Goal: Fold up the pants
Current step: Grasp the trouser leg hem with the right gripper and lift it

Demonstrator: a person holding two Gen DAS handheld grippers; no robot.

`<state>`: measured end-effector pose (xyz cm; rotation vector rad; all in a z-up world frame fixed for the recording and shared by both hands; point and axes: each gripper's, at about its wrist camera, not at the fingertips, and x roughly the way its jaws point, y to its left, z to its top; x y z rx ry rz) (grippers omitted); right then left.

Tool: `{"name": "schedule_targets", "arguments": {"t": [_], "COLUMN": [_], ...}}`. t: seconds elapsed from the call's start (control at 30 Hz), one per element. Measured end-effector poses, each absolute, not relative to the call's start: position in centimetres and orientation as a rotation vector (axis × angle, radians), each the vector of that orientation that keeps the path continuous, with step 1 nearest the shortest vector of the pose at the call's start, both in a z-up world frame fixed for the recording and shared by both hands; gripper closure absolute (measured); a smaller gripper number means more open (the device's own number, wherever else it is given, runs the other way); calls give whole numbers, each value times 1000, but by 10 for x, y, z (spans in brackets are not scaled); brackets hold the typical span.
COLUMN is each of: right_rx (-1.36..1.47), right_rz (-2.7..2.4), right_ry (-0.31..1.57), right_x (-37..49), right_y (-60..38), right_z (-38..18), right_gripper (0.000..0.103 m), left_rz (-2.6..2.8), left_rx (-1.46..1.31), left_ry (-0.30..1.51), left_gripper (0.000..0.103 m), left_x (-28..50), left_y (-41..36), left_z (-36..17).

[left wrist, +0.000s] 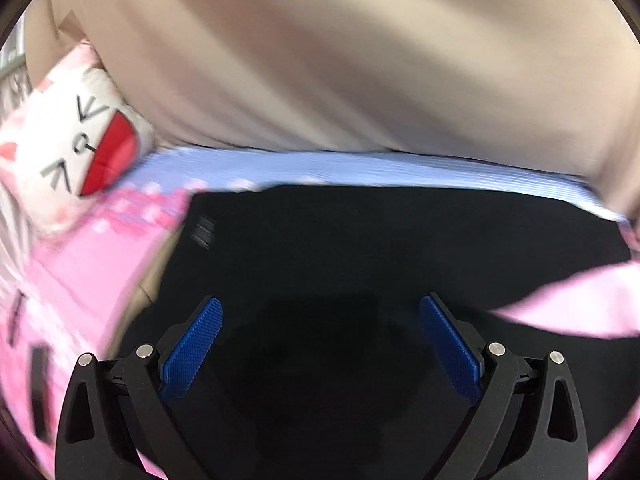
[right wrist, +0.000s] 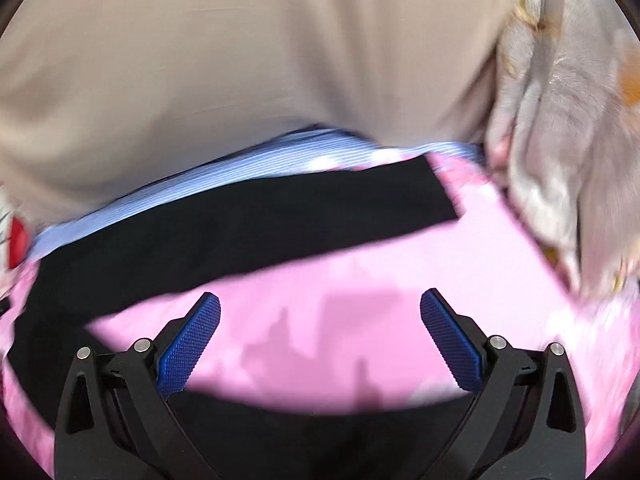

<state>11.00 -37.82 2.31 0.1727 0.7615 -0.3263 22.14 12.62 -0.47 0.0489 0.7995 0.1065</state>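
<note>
Both grippers, left gripper (left wrist: 320, 344) and right gripper (right wrist: 320, 340), hovering with fingers apart, gripping nothing. Black fabric pants (left wrist: 360, 240) lying ahead of the fingers on pink printed bedsheet (right wrist: 360, 280). Probably pre-grasp stage (frames blurred); next: pinching a trouser-leg edge.

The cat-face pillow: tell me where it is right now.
In the left wrist view the cat-face pillow lies at the far left on the pink sheet, beside the beige headboard and left of the black pants.

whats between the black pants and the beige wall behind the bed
A band of blue striped fabric lies between the black pants and the beige wall; both wrist views show it.
</note>
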Motion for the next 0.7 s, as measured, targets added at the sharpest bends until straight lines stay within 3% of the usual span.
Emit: {"name": "schedule_targets", "arguments": {"t": [0.4,0.7], "right_rx": [124,93], "right_rz": [-443,-411], "right_ry": [840,916], "right_x": [249,280], "right_y": [-515,-520], "right_z": [-9,-39], "right_gripper": [5,6], "left_rz": [331,317], "left_rx": [-95,-108], "left_ry": [947,1044], "left_gripper": [6,5], "left_x": [363,401], "left_y": [286,315], "left_z": [-55,-91]}}
